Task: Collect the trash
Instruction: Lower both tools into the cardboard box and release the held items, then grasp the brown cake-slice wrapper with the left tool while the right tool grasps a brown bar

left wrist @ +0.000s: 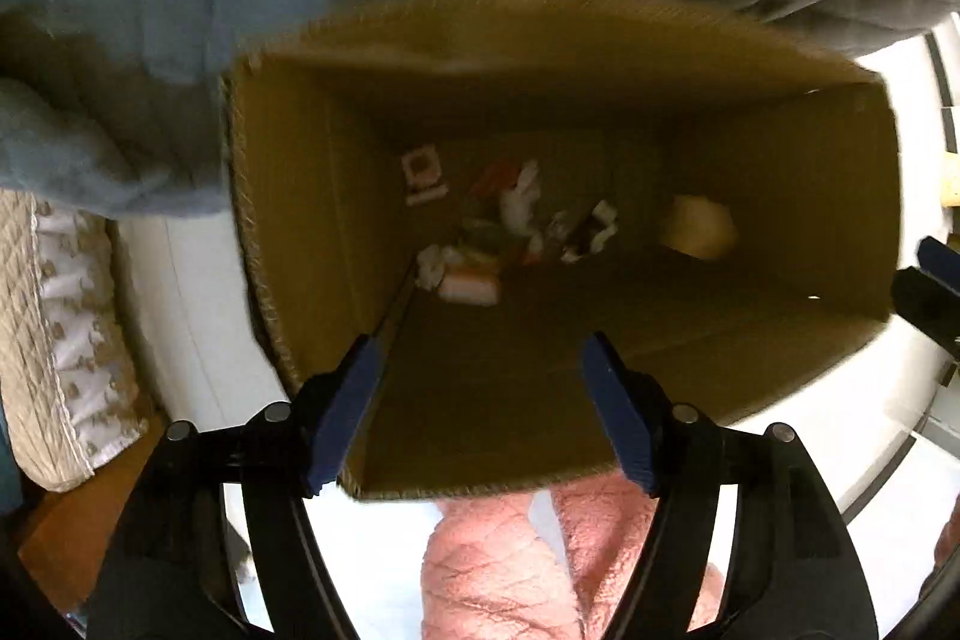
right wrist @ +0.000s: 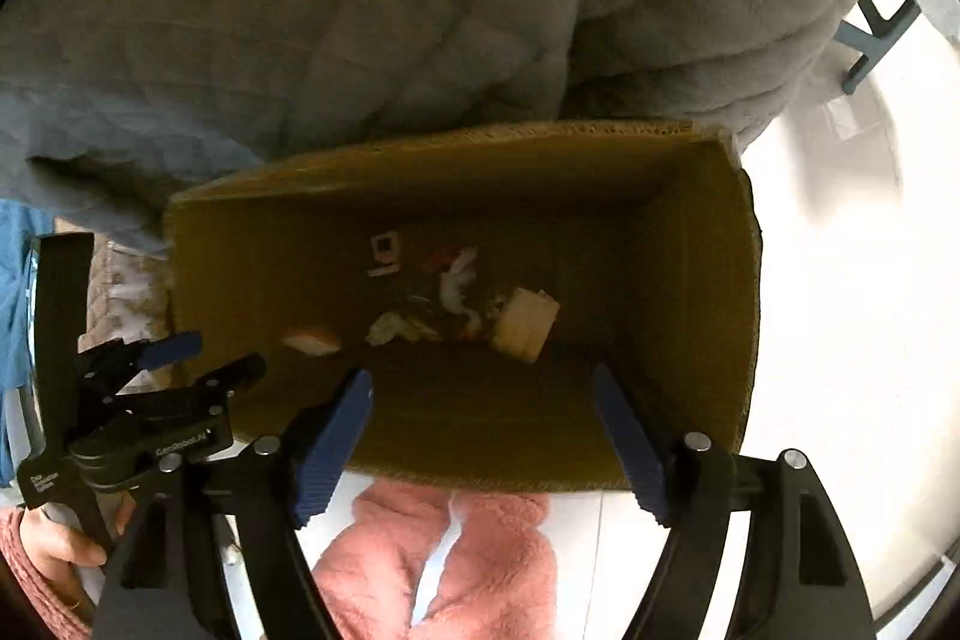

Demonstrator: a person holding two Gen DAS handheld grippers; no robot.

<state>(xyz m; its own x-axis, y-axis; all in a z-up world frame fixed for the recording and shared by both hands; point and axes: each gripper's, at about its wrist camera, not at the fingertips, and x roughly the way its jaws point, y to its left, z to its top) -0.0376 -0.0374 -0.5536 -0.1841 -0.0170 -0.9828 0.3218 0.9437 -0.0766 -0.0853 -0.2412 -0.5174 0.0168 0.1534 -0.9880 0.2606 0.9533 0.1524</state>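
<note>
Trash (left wrist: 516, 220) lies in box (left wrist: 288, 220) below both spread hand-held grippers.

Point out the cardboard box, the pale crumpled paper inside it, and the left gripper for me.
cardboard box (right wrist: 708, 292): right wrist view, inner right wall.
pale crumpled paper (right wrist: 528, 322): right wrist view, its middle.
left gripper (left wrist: 480, 406): left wrist view, midway between the blue fingertips.

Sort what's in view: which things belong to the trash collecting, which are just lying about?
Job:
- cardboard box, open at the top
- scraps at its bottom: crumpled wrappers, pale paper piece, white-and-orange piece
- left gripper and right gripper, jaws open, nothing between them

Lying about:
- grey quilted blanket
- patterned bedding
- pink fuzzy trouser legs
- white floor
</note>
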